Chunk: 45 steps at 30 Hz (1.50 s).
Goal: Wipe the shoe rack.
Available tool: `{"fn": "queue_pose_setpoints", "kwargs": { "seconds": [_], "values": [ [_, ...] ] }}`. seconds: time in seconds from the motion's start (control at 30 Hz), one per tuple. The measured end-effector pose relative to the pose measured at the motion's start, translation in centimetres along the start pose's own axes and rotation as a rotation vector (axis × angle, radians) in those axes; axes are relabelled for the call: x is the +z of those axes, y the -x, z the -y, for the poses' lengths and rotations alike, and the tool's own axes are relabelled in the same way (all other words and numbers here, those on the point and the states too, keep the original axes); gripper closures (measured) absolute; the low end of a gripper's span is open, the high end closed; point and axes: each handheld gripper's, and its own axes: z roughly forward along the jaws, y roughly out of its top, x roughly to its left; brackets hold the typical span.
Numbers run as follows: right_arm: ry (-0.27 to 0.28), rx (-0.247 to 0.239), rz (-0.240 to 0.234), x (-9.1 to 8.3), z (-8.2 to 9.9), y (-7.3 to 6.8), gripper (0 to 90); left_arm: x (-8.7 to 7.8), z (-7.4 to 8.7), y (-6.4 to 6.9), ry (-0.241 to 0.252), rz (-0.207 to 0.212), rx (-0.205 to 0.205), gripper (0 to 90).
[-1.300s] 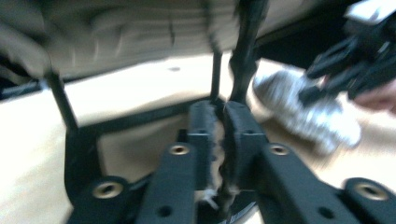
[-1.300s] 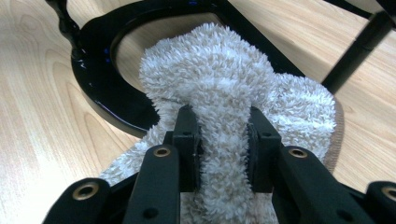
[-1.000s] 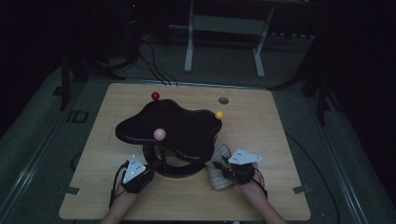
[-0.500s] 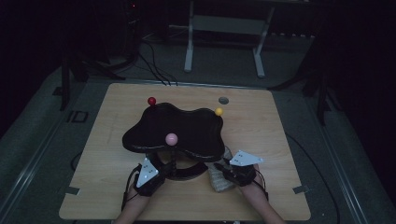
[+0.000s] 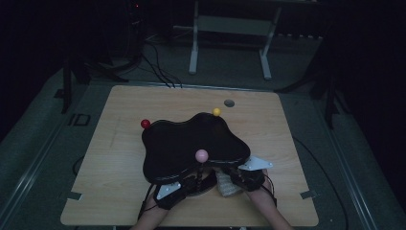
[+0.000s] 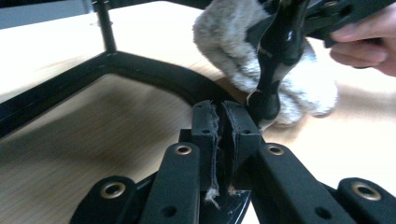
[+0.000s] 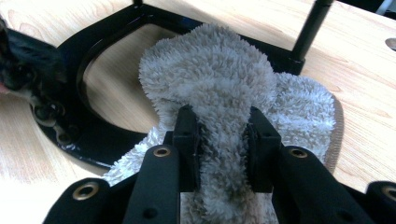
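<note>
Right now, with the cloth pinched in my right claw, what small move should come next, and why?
Probably slide the right claw forward so the fluffy cloth wipes along the black frame: the cloth already lies against that frame, and the left claw sits shut at it.

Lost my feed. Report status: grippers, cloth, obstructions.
Left gripper shut, empty, beside black stand base. Right gripper shut on fluffy grey cloth. Cloth lies against stand base; black tray overhangs both.

High view dim, murky surroundings; both gripper views bright, sharp.
</note>
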Motion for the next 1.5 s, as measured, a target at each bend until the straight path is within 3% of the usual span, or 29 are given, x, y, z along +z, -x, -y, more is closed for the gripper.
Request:
{"fn": "queue_pose_setpoints", "kwargs": {
  "seconds": [0.17,0.2,0.23,0.3,0.33,0.4,0.57,0.63,0.77,0.87,0.93,0.97,1.03,1.1,1.2,1.23,1.33,1.37,1.5],
  "values": [
    [0.003,0.002,0.000,-0.2,0.1,0.2,70.4,-1.9,0.6,-0.3,-0.003,-0.009,-0.024,69.8],
    [0.006,0.005,0.001,-0.2,0.1,0.2,70.3,-2.5,0.9,-0.2,-0.017,-0.051,-0.059,64.5],
    [0.005,0.003,0.002,-0.3,0.1,0.2,70.3,-2.9,1.1,-0.5,-0.026,-0.051,-0.042,58.6],
    [0.009,0.000,0.000,-0.4,0.2,0.1,70.3,-3.7,1.8,-0.9,-0.061,-0.098,-0.029,50.7],
    [0.009,0.000,-0.001,-0.5,0.2,0.0,70.3,-4.1,2.2,-1.4,-0.068,-0.107,-0.036,46.4],
    [0.010,0.002,-0.003,-0.5,0.2,0.0,70.3,-5.2,2.9,-2.6,-0.069,-0.148,-0.082,46.0],
    [0.012,0.002,-0.013,-0.8,0.2,-0.5,70.3,-6.9,3.4,-5.9,-0.054,-0.241,-0.123,43.5],
    [0.021,-0.001,-0.026,-1.2,0.1,-0.9,70.3,-7.2,3.3,-7.2,-0.040,-0.260,-0.156,43.5],
    [0.031,-0.011,-0.032,-1.9,0.0,-1.7,70.2,-6.8,3.1,-10.4,-0.061,-0.356,-0.184,43.0],
    [0.037,-0.018,-0.037,-2.4,-0.1,-2.1,70.3,-6.1,2.9,-12.0,-0.075,-0.400,-0.167,42.2],
    [0.040,-0.014,-0.048,-2.7,-0.1,-2.3,70.2,-5.9,2.8,-12.7,-0.066,-0.397,-0.183,39.5],
    [0.040,-0.017,-0.053,-2.8,-0.1,-2.5,70.3,-5.4,2.7,-14.1,-0.050,-0.407,-0.199,39.6],
    [0.041,-0.018,-0.061,-3.0,0.0,-2.8,70.3,-5.0,2.5,-14.9,-0.044,-0.415,-0.207,39.6],
    [0.043,-0.016,-0.070,-3.4,0.1,-3.2,70.3,-4.5,2.4,-15.8,-0.018,-0.392,-0.221,39.9],
    [0.050,-0.040,-0.076,-4.0,-0.2,-3.9,70.2,-3.7,2.1,-16.4,-0.016,-0.378,-0.211,40.0],
    [0.057,-0.039,-0.084,-4.2,-0.3,-4.1,70.3,-3.4,1.9,-16.5,-0.018,-0.381,-0.186,40.7],
    [0.086,-0.064,-0.119,-5.1,-1.1,-5.2,70.3,-2.7,1.6,-17.1,-0.015,-0.366,-0.183,41.0],
    [0.100,-0.077,-0.124,-5.4,-1.5,-5.6,70.2,-2.6,1.5,-17.1,-0.010,-0.384,-0.174,41.1],
    [0.199,-0.098,-0.139,-6.6,-3.5,-6.7,70.1,-2.0,1.1,-17.6,0.014,-0.356,-0.192,47.6]
  ]
}}
